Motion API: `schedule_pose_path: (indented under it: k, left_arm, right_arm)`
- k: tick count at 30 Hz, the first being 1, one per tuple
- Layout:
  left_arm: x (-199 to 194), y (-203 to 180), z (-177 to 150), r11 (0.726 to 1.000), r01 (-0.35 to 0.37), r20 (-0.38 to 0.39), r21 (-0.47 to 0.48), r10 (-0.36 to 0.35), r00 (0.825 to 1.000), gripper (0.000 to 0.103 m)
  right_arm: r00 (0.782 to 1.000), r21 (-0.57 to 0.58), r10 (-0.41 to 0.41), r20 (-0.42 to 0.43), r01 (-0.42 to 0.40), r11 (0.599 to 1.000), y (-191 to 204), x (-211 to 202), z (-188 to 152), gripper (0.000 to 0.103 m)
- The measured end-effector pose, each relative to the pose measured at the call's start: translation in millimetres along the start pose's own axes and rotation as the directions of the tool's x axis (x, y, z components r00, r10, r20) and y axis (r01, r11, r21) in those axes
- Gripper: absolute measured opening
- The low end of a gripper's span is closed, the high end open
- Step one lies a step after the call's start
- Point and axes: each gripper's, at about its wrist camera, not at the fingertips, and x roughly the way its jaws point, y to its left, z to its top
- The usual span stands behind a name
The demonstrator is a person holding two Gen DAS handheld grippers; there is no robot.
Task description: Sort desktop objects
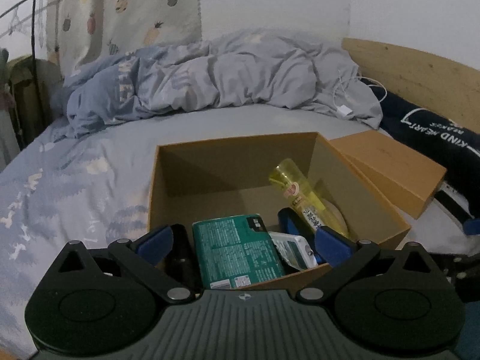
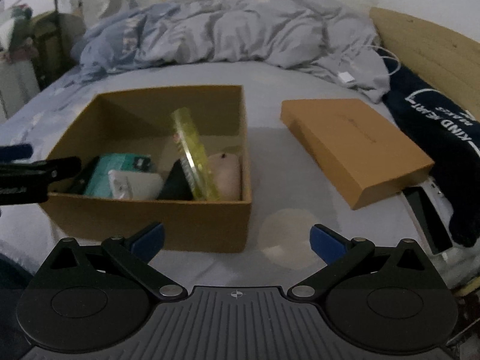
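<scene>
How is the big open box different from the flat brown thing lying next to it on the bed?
The open box is deep with tall walls; the flat lid is shallow. The box holds things, such as a yellow bottle and a green packet; the lid carries nothing on top. The box sits square to the right wrist camera, the lid lies turned at an angle. Both are the same tan cardboard and rest on the bed sheet.

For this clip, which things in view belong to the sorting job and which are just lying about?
Job: cardboard box, its lid, yellow bottle, green packet, white device, both open hand-held grippers: left, right.

Lying about: rumpled duvet, dark pillow, white charger cable, wooden headboard.
</scene>
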Motion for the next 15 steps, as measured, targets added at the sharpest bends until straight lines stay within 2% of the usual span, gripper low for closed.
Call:
schedule_pose_path:
  k: [15]
  left_arm:
    - [2, -14, -9, 0.998, 0.002, -0.002, 0.059, -0.002, 1.0, 0.103]
  right_arm:
    - [1.0, 0.045, 0.002, -0.005, -0.002, 0.999, -12, 5, 0, 0.103]
